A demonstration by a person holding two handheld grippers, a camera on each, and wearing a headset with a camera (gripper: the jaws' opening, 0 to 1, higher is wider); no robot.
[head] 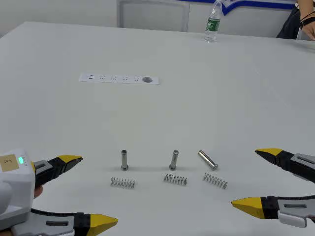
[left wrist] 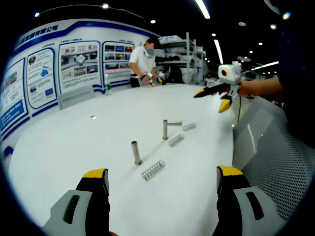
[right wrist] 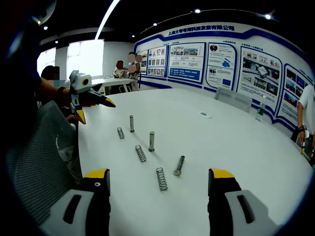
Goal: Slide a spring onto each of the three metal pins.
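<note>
While left gripper [head: 97,190] and right gripper [head: 245,176] gape wide, empty | we judge the spring [head: 122,182] nearest the left gripper light, squashy, roll-prone | we'd pinch it gently mid-coil.

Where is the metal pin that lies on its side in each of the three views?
Head view: the lying pin is rightmost of the three, in the lower middle.
Left gripper view: the lying pin is farthest of the three, near the centre.
Right gripper view: the lying pin is nearest, just below centre.
Shared landmark: the spring beside it.
</note>
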